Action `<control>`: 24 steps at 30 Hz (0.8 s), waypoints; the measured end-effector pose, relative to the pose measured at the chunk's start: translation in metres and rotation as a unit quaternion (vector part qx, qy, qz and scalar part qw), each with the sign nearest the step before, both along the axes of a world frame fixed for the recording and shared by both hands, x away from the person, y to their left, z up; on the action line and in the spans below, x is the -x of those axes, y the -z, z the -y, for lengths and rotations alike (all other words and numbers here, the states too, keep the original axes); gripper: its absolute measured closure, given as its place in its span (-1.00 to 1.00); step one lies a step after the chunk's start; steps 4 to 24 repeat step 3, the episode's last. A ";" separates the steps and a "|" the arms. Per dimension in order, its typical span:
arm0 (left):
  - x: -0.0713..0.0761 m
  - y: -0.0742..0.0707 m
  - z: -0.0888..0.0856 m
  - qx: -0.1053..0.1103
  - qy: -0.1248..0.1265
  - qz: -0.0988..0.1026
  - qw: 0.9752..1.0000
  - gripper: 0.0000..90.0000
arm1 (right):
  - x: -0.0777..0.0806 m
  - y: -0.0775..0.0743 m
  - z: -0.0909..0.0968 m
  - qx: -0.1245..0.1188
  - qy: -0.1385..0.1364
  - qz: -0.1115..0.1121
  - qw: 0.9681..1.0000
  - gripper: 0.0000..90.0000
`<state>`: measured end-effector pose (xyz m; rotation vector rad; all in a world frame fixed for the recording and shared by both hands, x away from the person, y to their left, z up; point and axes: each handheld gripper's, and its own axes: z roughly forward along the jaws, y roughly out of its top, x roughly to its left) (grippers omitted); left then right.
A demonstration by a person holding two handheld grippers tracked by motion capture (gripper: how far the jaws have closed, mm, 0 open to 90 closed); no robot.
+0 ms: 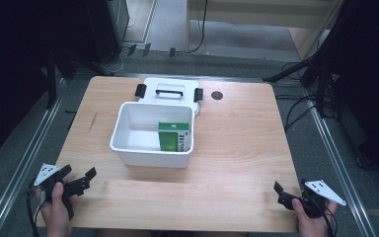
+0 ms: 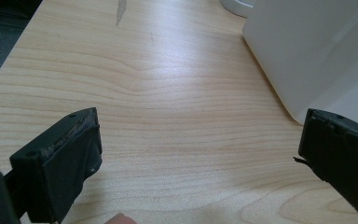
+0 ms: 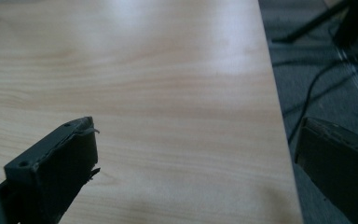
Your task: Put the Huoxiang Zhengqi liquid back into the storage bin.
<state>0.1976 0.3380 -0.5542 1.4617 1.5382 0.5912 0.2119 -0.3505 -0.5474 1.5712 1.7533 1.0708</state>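
A white open bin [image 1: 128, 140] stands in the middle of the wooden table [image 1: 237, 148]. A green and white box [image 1: 173, 137] lies inside it at the right. The bin's white lid [image 1: 170, 91], with a black handle and two black latches, lies flat just behind it. My left gripper [image 1: 77, 174] is held at the table's near left corner, open and empty [image 2: 198, 126]; the bin's outer wall [image 2: 317, 51] is ahead to its right. My right gripper [image 1: 291, 190] is at the near right corner, open and empty [image 3: 196, 130], straddling the table's right edge.
A small dark round spot [image 1: 217, 95] sits on the table right of the lid. Metal rails [image 1: 24, 158] run along both sides of the table. Cables [image 3: 317, 88] lie on the grey floor to the right, and black stand legs [image 1: 296, 69] are at the far right.
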 end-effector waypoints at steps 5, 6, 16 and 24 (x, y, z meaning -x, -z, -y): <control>0.000 0.000 0.000 0.001 0.000 0.000 1.000 -1.00 | -0.010 0.004 -0.014 0.078 0.059 -0.072 0.993 -1.00; 0.000 0.000 0.000 0.001 0.000 0.000 1.000 -1.00 | -0.010 0.004 -0.014 0.078 0.059 -0.072 0.993 -1.00; 0.000 0.000 0.000 0.001 0.000 0.000 1.000 -1.00 | -0.010 0.004 -0.014 0.078 0.059 -0.072 0.993 -1.00; 0.000 0.000 0.000 0.001 0.000 0.000 1.000 -1.00 | -0.010 0.004 -0.014 0.078 0.059 -0.072 0.993 -1.00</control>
